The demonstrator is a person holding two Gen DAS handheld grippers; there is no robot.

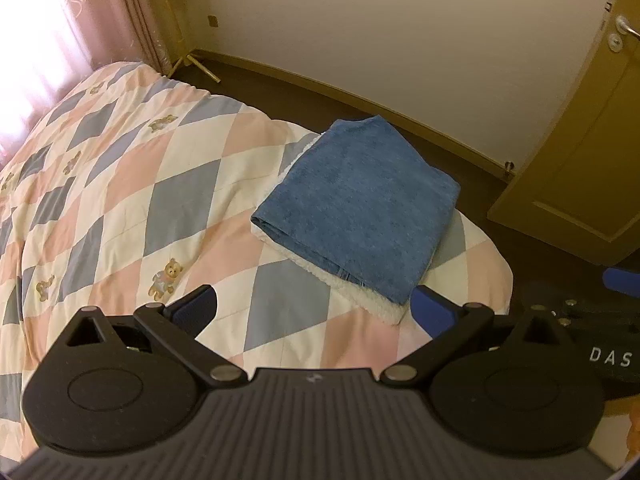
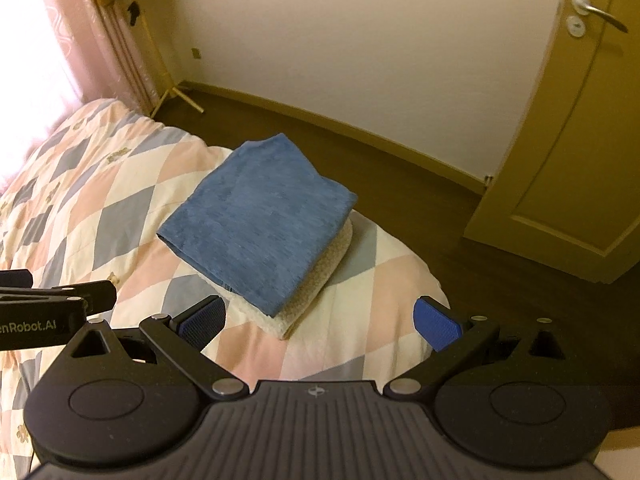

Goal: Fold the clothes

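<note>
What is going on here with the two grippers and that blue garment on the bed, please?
A person holds a gripper in each hand over a bed with a patchwork quilt. A blue garment with a white fleecy lining lies folded into a neat rectangle near the bed's corner. The left gripper and the right gripper are both open and hold nothing, just short of the garment. The fold looks finished.

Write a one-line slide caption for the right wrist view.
Folded blue garment with fleecy white lining rests on the checked quilt; right gripper hovers open.
</note>
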